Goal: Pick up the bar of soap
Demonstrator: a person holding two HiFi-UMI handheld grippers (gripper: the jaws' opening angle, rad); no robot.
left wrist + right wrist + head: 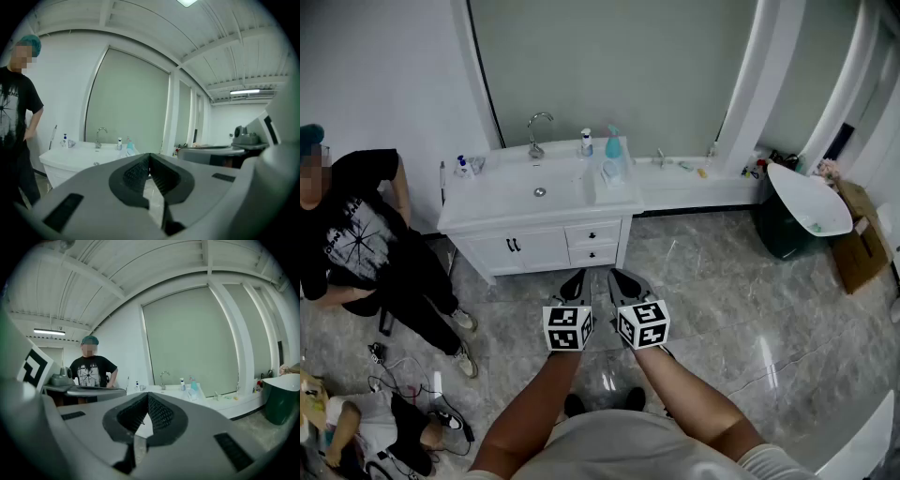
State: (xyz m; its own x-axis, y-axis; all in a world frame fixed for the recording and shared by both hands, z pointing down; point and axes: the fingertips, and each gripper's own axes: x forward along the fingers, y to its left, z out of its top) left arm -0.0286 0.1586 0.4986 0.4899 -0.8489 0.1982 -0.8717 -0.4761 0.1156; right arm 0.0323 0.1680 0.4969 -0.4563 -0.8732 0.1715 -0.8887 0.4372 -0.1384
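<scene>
The left gripper and the right gripper were held side by side in front of the person's body, above the grey marble floor and well apart from the white vanity. In the left gripper view the two ribbed pads met at their tips with nothing between them; that gripper was clenched and empty. The right gripper view showed the same condition: pads pressed together, nothing grasped. Both grippers pointed toward the vanity.

The vanity stood against the wall, with a chrome faucet at the back of its basin. A white pump bottle and a teal bottle stood near the right end of its top, and small bottles stood at its left rear corner. A low white ledge ran on to the right and carried several small items. The bar of soap could not be identified with certainty; the items on the vanity top and the ledge were too small to tell apart.

A dark tub with a white rim stood at the right, just beside a cardboard box. A bystander in a black shirt stood to the left of the vanity.
</scene>
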